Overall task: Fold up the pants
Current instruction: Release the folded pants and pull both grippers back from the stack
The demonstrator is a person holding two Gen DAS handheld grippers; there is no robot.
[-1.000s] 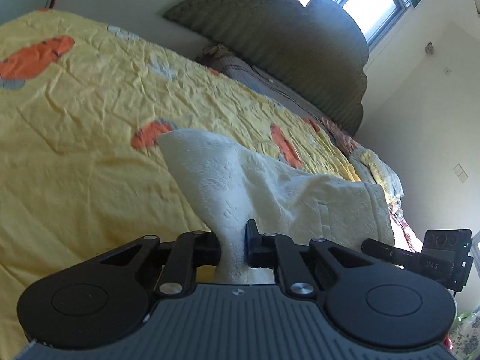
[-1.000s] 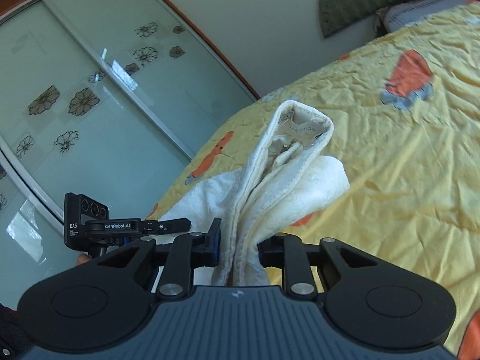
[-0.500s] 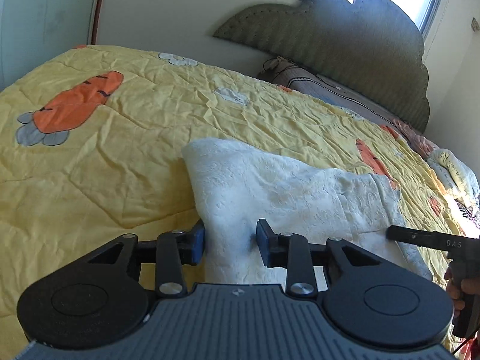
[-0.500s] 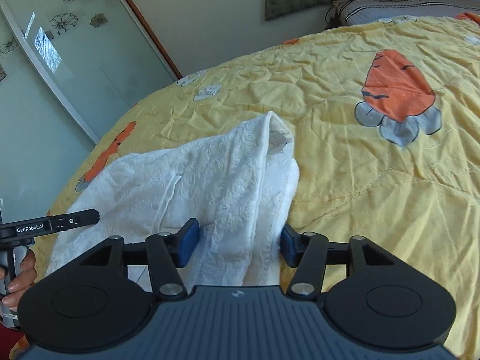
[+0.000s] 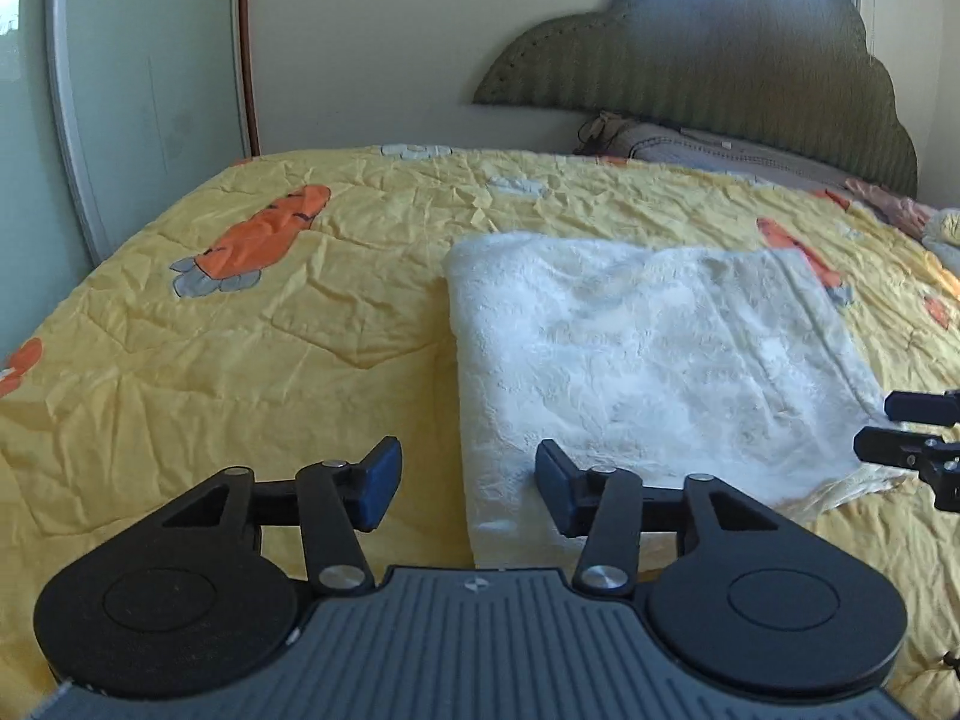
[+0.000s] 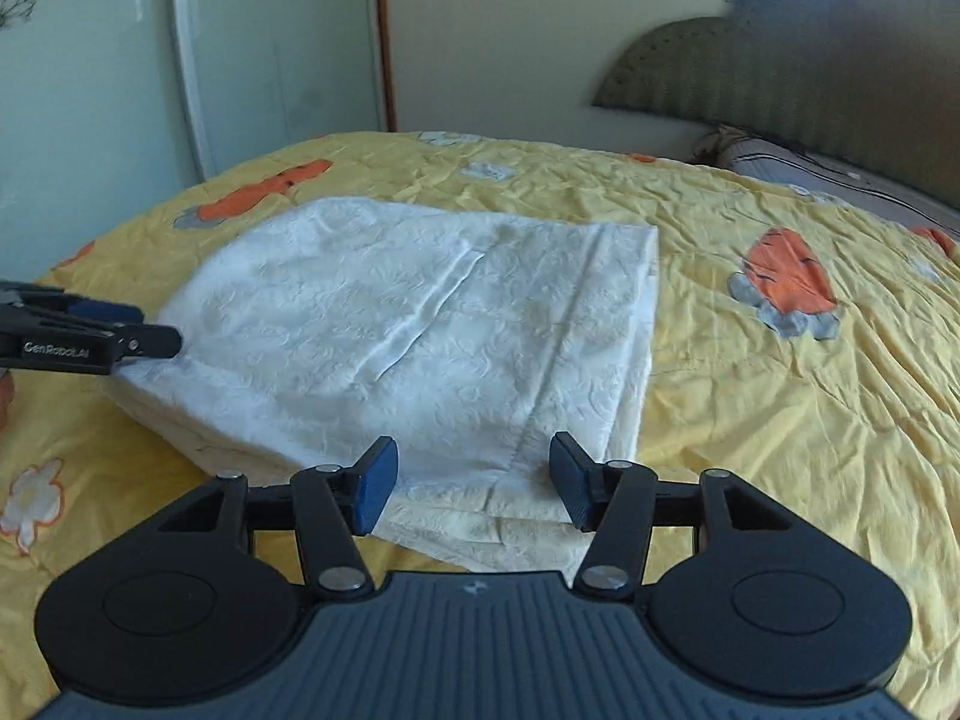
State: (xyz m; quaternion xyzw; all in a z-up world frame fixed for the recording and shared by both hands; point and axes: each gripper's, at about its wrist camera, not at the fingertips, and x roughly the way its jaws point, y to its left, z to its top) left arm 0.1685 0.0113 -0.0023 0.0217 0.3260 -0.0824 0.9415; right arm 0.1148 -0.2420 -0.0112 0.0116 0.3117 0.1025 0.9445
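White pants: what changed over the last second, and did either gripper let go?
Both let go. A second ago the left gripper and right gripper were each shut on a bunched, lifted edge of the white pants. They lowered it, opened and backed off; both now stand open with nothing between the fingers. The pants lie flat and folded. The yellow quilt stayed as it was.

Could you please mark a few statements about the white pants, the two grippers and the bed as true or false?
1. The white pants lie folded flat on the yellow quilt. True.
2. The left gripper is clamped on the fabric. False: its jaws stand open, one on each side of the near edge.
3. The right gripper has open jaws. True.
4. The quilt is plain blue. False: it is yellow with orange carrots.
5. A headboard stands behind the bed. True.
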